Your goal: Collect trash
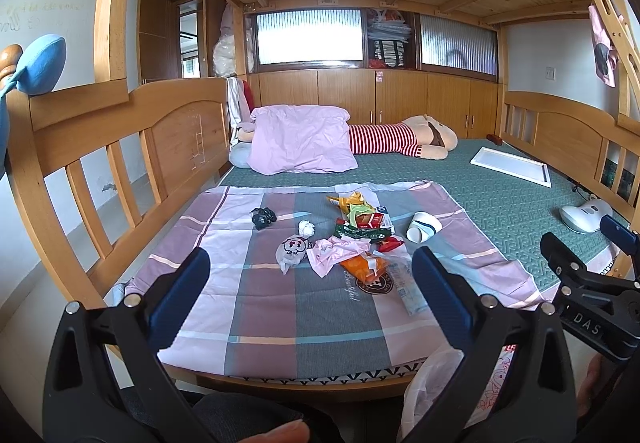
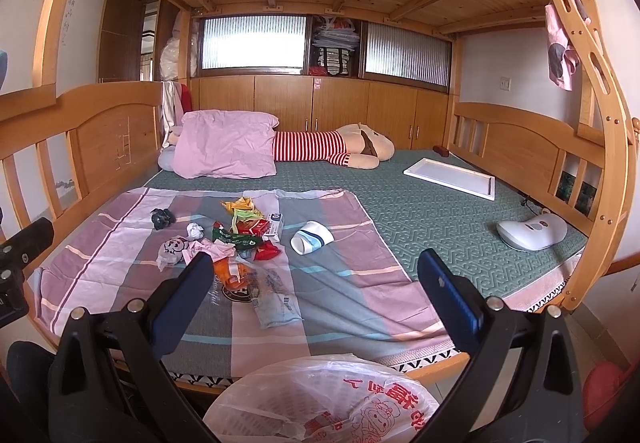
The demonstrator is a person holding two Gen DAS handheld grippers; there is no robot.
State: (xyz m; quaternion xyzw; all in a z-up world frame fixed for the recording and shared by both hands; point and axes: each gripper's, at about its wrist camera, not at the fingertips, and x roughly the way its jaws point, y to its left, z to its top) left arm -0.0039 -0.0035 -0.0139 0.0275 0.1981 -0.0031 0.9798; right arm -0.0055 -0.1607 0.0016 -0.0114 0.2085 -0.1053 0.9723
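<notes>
A pile of trash [image 1: 352, 239] lies on a plaid cloth [image 1: 280, 307] on the bed: wrappers, a white paper cup [image 1: 423, 227], a black crumpled wad [image 1: 262, 218], a white paper ball [image 1: 306, 228], a clear flat packet [image 1: 408, 287]. The pile also shows in the right wrist view [image 2: 240, 243], with the cup [image 2: 311, 237]. My left gripper [image 1: 310, 283] is open and empty, short of the pile. My right gripper [image 2: 316, 283] is open and empty above a white plastic bag [image 2: 320, 399] at the bed's front edge. The bag also shows in the left wrist view [image 1: 440, 383].
Wooden bunk rails [image 1: 120, 147] stand left and right [image 2: 520, 147]. A pink pillow [image 1: 300, 139], a striped plush toy [image 1: 400, 139], a white board [image 1: 512, 165] and a white device [image 1: 584, 213] lie on the green mat [image 1: 500, 211]. The right gripper body [image 1: 592, 283] shows at the right.
</notes>
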